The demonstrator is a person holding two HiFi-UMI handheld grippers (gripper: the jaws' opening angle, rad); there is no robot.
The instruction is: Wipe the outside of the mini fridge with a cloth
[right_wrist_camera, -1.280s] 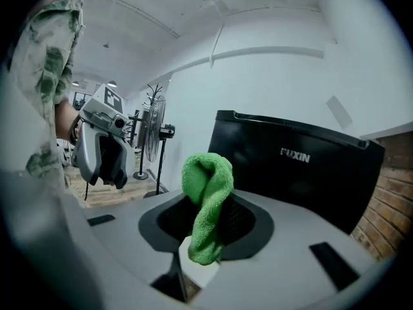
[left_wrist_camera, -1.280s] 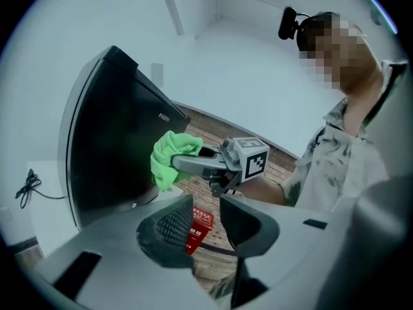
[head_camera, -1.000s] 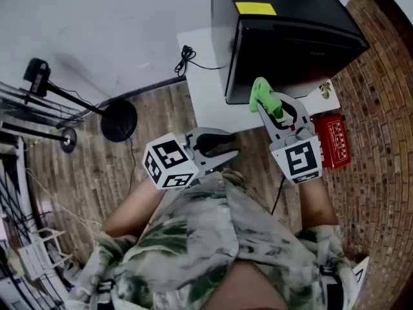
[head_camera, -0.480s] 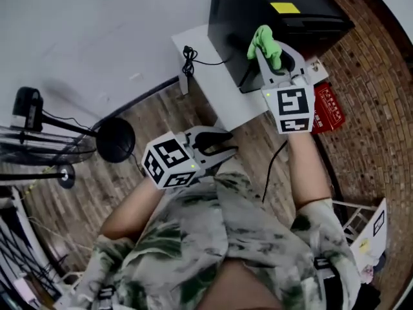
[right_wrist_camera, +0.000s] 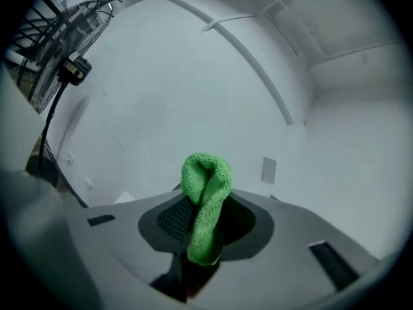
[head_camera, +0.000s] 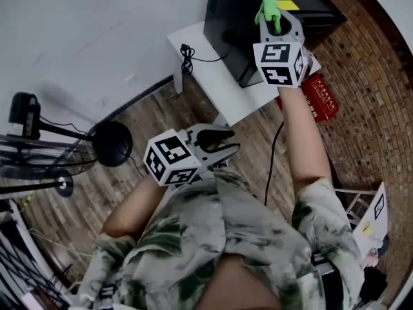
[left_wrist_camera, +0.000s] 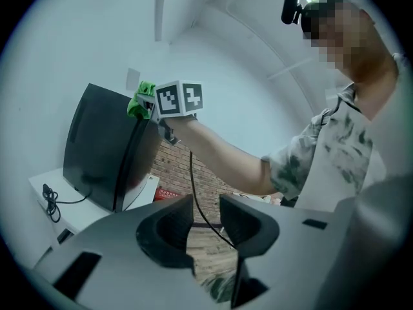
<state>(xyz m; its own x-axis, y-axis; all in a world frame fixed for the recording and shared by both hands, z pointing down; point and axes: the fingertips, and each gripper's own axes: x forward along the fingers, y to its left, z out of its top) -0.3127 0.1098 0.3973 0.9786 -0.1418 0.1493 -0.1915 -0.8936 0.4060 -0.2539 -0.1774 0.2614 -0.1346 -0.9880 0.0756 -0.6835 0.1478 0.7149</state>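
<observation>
The black mini fridge (head_camera: pixel 242 24) stands on a low white platform (head_camera: pixel 219 82) at the top of the head view; it also shows in the left gripper view, mini fridge (left_wrist_camera: pixel 103 147). My right gripper (head_camera: pixel 271 15) is raised over the fridge's top, shut on a folded green cloth (head_camera: pixel 268 8). In the right gripper view the cloth (right_wrist_camera: pixel 205 205) sticks up between the jaws against the white wall. My left gripper (head_camera: pixel 222 144) hangs close to my body, open, nothing between its fingers (left_wrist_camera: pixel 242 221). From the left gripper view the cloth (left_wrist_camera: pixel 141 101) sits at the fridge's upper edge.
A red box (head_camera: pixel 319 95) lies on the brick floor right of the platform. A black cable (head_camera: pixel 190 57) runs from the fridge over the platform. A round-based stand (head_camera: pixel 110 141) and a wire rack (head_camera: pixel 32 157) are at the left. A white wall is behind.
My right gripper has carried the green cloth upward and away from me, from the fridge's front to above its top. The left gripper has stayed in place.
</observation>
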